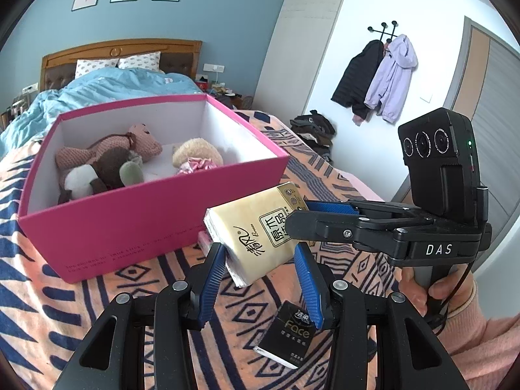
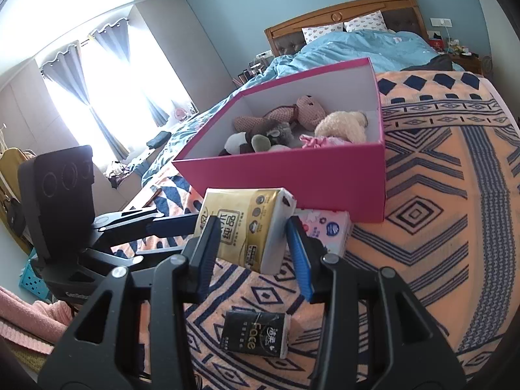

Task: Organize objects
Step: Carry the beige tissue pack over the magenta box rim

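Observation:
A gold tissue pack (image 1: 256,230) (image 2: 247,224) hangs above the patterned blanket, in front of the pink box (image 1: 136,224) (image 2: 292,178). My right gripper (image 2: 250,227) is shut on it; it also shows in the left wrist view (image 1: 302,214), coming in from the right. My left gripper (image 1: 260,250) stands open around the same pack; whether its blue fingers (image 1: 214,276) touch the pack I cannot tell. A black tissue pack (image 1: 286,334) (image 2: 256,334) lies on the blanket below. A white-and-pink tissue pack (image 2: 328,230) lies against the box. Several plush toys (image 1: 113,159) (image 2: 292,126) lie inside the box.
The box stands on an orange and navy patterned blanket (image 2: 438,227) on a bed with a blue duvet (image 1: 107,87). Jackets (image 1: 380,78) hang on the white wall at right. A bright window with curtains (image 2: 107,91) is at left. A turquoise crate (image 2: 31,279) stands low at left.

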The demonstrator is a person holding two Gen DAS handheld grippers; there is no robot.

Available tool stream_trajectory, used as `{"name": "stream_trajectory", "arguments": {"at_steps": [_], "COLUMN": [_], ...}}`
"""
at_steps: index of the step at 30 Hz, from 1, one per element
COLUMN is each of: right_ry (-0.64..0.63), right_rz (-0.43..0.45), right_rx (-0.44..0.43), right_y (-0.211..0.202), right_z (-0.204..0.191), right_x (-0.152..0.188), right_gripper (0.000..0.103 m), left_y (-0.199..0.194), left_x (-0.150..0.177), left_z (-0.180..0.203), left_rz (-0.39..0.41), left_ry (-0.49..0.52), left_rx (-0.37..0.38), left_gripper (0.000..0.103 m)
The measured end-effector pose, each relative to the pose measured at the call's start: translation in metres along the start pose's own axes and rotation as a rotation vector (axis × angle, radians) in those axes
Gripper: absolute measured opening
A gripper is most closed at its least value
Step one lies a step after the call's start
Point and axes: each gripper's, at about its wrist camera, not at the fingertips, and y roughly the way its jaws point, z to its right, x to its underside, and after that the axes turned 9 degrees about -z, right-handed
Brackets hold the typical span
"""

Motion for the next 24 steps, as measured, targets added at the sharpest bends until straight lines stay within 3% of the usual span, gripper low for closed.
{"name": "stream_trajectory", "arguments": {"at_steps": [24], "right_ry": [-0.034], "right_rz": [0.015], "right_rx": [-0.021], "right_y": [0.003], "right_z": [-0.004], "right_x": [-0.023], "right_gripper": [0.045], "left_y": [-0.006], "left_x": [-0.013], "left_z": [-0.006], "left_rz": [0.039], "left_ry": [0.000], "left_rx": [-0.041], "left_gripper": [0.044]}}
